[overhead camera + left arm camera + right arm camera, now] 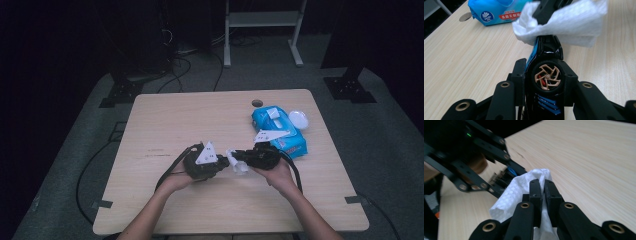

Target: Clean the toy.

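A black toy car (545, 76) with blue stripes and a tan wheel is clamped between the jaws of my left gripper (544, 69), nose pointing away from the camera. My right gripper (542, 186) is shut on a crumpled white wipe (515, 193). The wipe (574, 22) lies over the car's far end, with the right gripper (549, 10) just above it. From the high view, the left gripper (222, 161) and right gripper (241, 157) meet tip to tip over the table's front middle, the wipe (238, 166) between them. The car's blue trim (512, 171) shows behind the wipe.
A blue pack of wet wipes (278, 131) lies on the wooden table (175, 120) at the right, with a small white round lid (298, 119) beside it and a cable hole (257, 103) behind. Cables trail off the table's left side onto the floor.
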### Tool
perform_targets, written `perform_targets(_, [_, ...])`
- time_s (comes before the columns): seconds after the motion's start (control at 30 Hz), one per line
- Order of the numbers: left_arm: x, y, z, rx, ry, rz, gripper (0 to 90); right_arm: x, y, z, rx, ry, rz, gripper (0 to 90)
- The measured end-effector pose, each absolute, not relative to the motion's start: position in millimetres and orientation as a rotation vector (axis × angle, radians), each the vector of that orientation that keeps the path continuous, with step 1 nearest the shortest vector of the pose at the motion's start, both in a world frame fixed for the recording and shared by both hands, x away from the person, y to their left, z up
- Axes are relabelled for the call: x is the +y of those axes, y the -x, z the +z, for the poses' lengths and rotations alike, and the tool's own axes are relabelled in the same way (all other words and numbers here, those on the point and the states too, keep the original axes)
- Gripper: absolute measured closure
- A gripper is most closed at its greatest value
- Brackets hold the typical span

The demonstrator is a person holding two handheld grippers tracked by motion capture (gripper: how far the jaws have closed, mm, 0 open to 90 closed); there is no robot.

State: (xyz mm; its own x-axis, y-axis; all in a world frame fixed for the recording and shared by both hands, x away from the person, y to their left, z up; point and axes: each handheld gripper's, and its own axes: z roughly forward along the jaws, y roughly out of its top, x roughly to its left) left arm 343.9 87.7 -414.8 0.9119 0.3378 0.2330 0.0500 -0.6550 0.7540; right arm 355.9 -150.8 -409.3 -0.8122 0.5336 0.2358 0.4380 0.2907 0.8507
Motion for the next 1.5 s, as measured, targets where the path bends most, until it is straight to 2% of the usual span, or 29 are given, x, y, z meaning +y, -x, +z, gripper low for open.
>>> perform_targets(0.17, [89.3,-343.2,-413.1,0.283,-2.244,0.458,64.4,-147.2,-354.4,-401.0,2.439,-0.877,1.608,85.5])
perform_targets(0.53, [89.9,-342.8,-412.4,0.273,-2.239,0.454,64.4,-154.0,-367.2,-435.2,2.494,-1.011,1.506,85.5])
perform_targets(0.87, [91.4,-343.3,-411.4,0.283,-2.222,0.452,64.4,-157.1,-364.4,-417.0,2.447,-0.987,1.640,85.5])
perform_targets(1.17, [91.1,-343.4,-411.4,0.279,-2.219,0.447,64.4,-158.5,-371.5,-439.2,2.499,-1.074,1.578,85.5])
perform_targets(1.5, [85.9,-342.0,-412.7,0.266,-2.230,0.456,64.4,-152.4,-359.2,-402.5,2.425,-0.944,1.673,85.5])
